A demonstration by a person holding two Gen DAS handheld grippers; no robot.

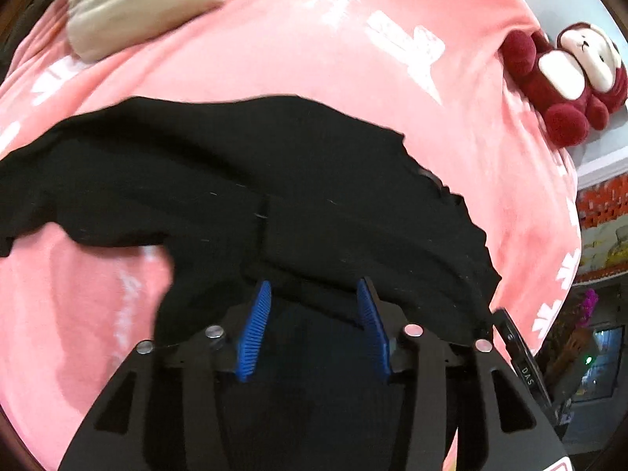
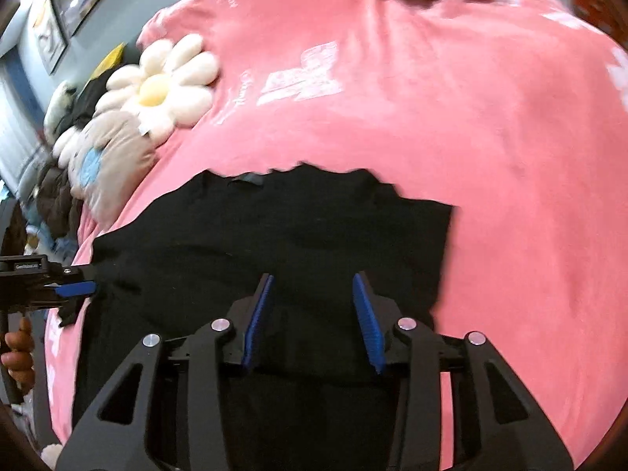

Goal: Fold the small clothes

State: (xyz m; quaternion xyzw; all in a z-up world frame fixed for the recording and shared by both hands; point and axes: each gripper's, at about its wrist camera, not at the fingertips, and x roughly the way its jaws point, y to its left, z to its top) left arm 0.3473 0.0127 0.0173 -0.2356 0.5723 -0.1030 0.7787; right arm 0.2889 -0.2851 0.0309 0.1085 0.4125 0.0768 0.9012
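Observation:
A black garment [image 1: 243, 196] lies spread on a pink blanket [image 1: 294, 51]; it also shows in the right wrist view [image 2: 274, 235]. My left gripper [image 1: 314, 290] hangs over its near edge with the blue pads [image 1: 255, 325] apart and nothing between them. My right gripper [image 2: 312, 286] is over the garment's near part, its blue pads [image 2: 369, 322] also apart and empty. In the right wrist view the left gripper [image 2: 76, 288] shows at the left edge, at the garment's left corner.
A beige flower cushion [image 1: 145, 4] lies at the far left and a dark red plush toy [image 1: 565, 78] at the right of the pink blanket [image 2: 490, 117]. A white daisy cushion [image 2: 165, 82] sits by the wall. Shelves and furniture stand beyond the bed's right edge.

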